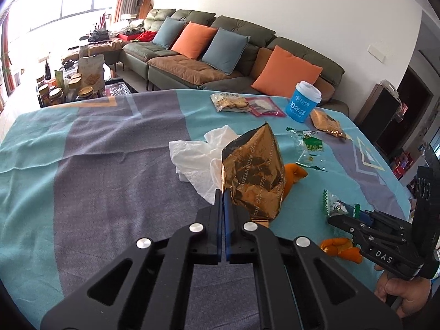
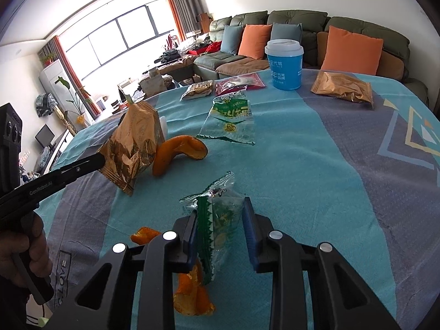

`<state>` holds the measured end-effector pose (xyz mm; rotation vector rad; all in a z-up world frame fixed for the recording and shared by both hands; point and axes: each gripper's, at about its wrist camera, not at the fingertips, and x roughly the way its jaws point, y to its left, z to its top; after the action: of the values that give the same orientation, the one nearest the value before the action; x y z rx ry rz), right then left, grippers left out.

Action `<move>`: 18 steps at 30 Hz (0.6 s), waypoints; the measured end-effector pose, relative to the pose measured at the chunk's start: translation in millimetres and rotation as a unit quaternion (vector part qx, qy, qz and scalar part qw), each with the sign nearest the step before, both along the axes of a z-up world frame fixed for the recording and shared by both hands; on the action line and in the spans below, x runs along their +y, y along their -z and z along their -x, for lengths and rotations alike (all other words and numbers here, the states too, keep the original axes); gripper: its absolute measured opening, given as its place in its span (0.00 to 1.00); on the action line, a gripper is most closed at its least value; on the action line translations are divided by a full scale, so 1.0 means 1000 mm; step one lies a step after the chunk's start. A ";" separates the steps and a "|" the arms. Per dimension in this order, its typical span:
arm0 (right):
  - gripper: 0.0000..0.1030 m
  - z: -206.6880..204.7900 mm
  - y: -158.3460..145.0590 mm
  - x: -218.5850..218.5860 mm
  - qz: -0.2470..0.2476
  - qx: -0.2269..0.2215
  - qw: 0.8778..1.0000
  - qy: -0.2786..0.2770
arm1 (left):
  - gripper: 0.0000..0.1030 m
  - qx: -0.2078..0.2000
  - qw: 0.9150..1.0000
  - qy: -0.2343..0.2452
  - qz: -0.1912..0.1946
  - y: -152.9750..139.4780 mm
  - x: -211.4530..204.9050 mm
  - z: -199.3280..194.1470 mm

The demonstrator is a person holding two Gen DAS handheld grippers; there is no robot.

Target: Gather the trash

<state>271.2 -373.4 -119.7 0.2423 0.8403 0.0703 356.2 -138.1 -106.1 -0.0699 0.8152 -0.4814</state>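
My left gripper (image 1: 222, 192) is shut on the lower corner of a crumpled gold snack bag (image 1: 253, 173), which it holds upright just above the tablecloth. The right wrist view shows the same left gripper (image 2: 101, 162) and gold bag (image 2: 134, 143) at the left. My right gripper (image 2: 220, 217) has a small green-and-clear wrapper (image 2: 224, 211) bunched upright between its pads, with the jaws partly apart around it. That right gripper (image 1: 346, 216) and wrapper (image 1: 334, 205) appear at the right of the left wrist view. A hand (image 1: 401, 294) holds its handle.
On the blue and grey tablecloth (image 1: 110, 165) lie white tissue (image 1: 198, 159), orange peels (image 2: 178, 154) (image 2: 192, 294), a clear green wrapper (image 2: 231, 121), a blue lidded cup (image 2: 284, 63), another gold bag (image 2: 341, 86), and cracker (image 2: 198, 89) and red packets (image 2: 239, 82). A sofa (image 1: 220, 55) stands behind.
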 end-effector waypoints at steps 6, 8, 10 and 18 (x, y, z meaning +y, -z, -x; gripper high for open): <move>0.25 0.000 -0.001 0.001 0.000 0.000 1.000 0.002 | 0.02 0.008 1.000 0.000 -0.001 0.003 0.002 0.009; 0.25 0.001 -0.001 0.001 0.002 0.000 1.000 0.001 | 0.04 0.013 1.000 -0.001 -0.001 0.006 0.003 0.010; 0.25 0.001 -0.001 0.001 0.003 0.000 1.000 0.000 | 0.06 0.016 1.000 -0.002 0.000 0.007 0.004 0.012; 0.18 0.000 -0.001 0.001 0.004 -0.001 1.000 -0.003 | 0.01 0.005 1.000 0.006 -0.001 0.005 0.003 0.021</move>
<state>270.8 -372.4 -118.8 0.2327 0.8384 0.0731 335.4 -135.5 -110.9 -0.0650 0.8261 -0.4922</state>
